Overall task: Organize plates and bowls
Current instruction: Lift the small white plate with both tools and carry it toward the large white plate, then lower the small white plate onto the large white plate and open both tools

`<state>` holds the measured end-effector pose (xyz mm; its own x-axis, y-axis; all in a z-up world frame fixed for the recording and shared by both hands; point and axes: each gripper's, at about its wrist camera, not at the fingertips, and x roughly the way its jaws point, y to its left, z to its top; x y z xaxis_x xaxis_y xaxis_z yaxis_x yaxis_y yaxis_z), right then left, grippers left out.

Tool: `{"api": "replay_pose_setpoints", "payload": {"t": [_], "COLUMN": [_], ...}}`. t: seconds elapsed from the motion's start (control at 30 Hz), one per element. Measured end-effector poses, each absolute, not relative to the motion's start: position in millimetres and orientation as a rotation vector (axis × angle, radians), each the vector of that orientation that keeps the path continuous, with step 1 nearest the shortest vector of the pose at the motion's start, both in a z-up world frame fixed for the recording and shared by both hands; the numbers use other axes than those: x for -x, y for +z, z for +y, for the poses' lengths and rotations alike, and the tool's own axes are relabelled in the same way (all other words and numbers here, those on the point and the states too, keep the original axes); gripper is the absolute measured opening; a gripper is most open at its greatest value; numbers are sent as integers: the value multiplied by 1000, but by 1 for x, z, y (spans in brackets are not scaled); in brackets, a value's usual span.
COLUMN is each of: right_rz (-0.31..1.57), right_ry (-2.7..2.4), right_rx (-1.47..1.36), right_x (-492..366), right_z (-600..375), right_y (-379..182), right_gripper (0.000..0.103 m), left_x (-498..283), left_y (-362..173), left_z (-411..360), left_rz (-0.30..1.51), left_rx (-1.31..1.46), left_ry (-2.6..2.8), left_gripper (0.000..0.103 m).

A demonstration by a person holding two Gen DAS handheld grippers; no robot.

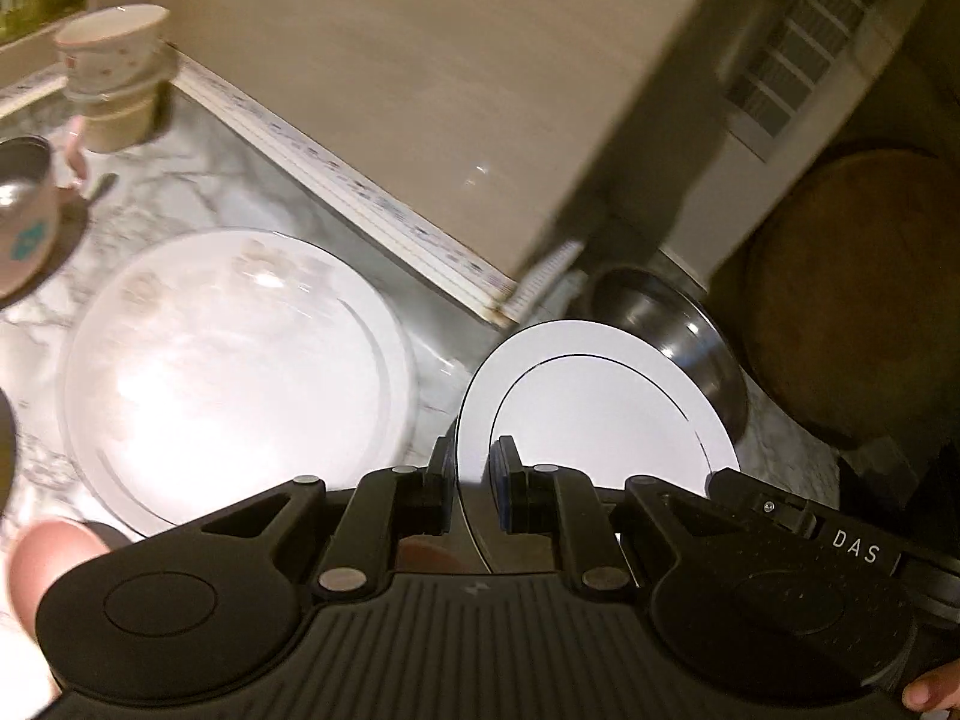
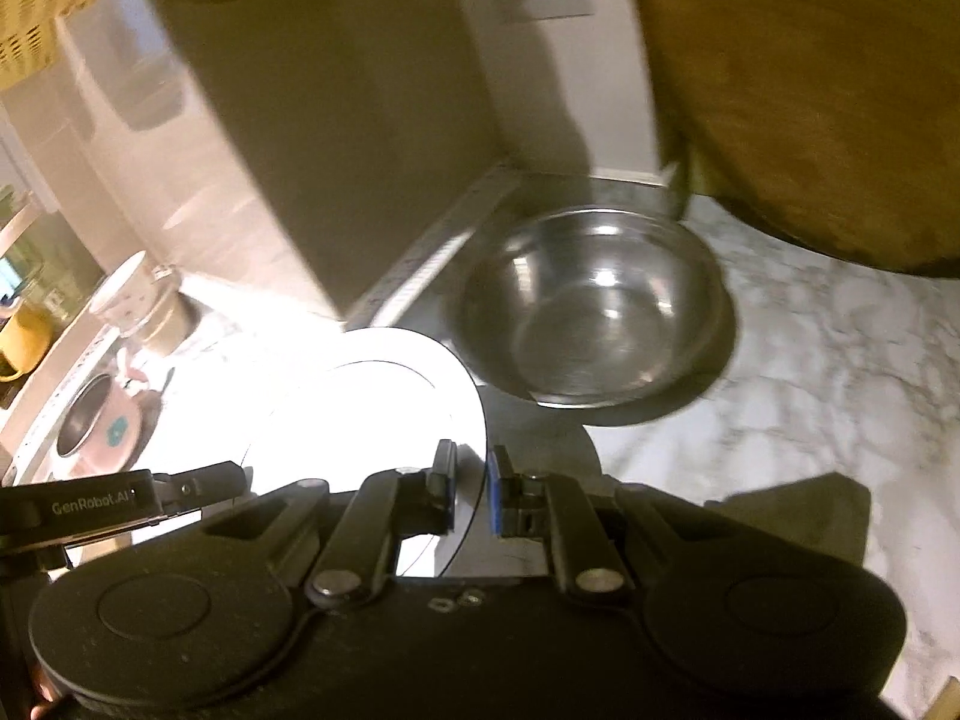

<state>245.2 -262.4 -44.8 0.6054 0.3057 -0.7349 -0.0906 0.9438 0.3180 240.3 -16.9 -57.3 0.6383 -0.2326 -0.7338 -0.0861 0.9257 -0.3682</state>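
Observation:
A white plate with a thin dark ring (image 1: 600, 402) is held between both grippers above the marble counter. My left gripper (image 1: 474, 468) is shut on its left rim. My right gripper (image 2: 471, 480) is shut on its right rim; the plate also shows in the right wrist view (image 2: 372, 414). A larger white plate (image 1: 234, 372) lies flat on the counter to the left. A steel bowl (image 2: 594, 306) sits on the counter just beyond the held plate; it shows behind the plate in the left wrist view (image 1: 666, 312).
Stacked cups (image 1: 114, 78) stand at the back left by the wall. A pink metal mug (image 2: 96, 420) sits at the left. A round wooden board (image 2: 810, 96) leans at the right. A tall grey appliance (image 1: 630, 138) stands behind the bowl.

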Motion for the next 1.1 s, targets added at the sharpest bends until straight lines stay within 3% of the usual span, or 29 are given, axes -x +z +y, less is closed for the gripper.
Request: {"api": "replay_pose_setpoints", "payload": {"t": [1.1], "right_rz": [1003], "right_ry": [360], "right_rx": [-172], "right_x": [-295], "right_z": [-121], "right_y": [-86], "right_gripper": [11], "left_x": [-261], "left_y": [-93], "left_z": [119], "left_rz": [932], "left_rx": [427], "left_ry": [107], "left_gripper": [13]}}
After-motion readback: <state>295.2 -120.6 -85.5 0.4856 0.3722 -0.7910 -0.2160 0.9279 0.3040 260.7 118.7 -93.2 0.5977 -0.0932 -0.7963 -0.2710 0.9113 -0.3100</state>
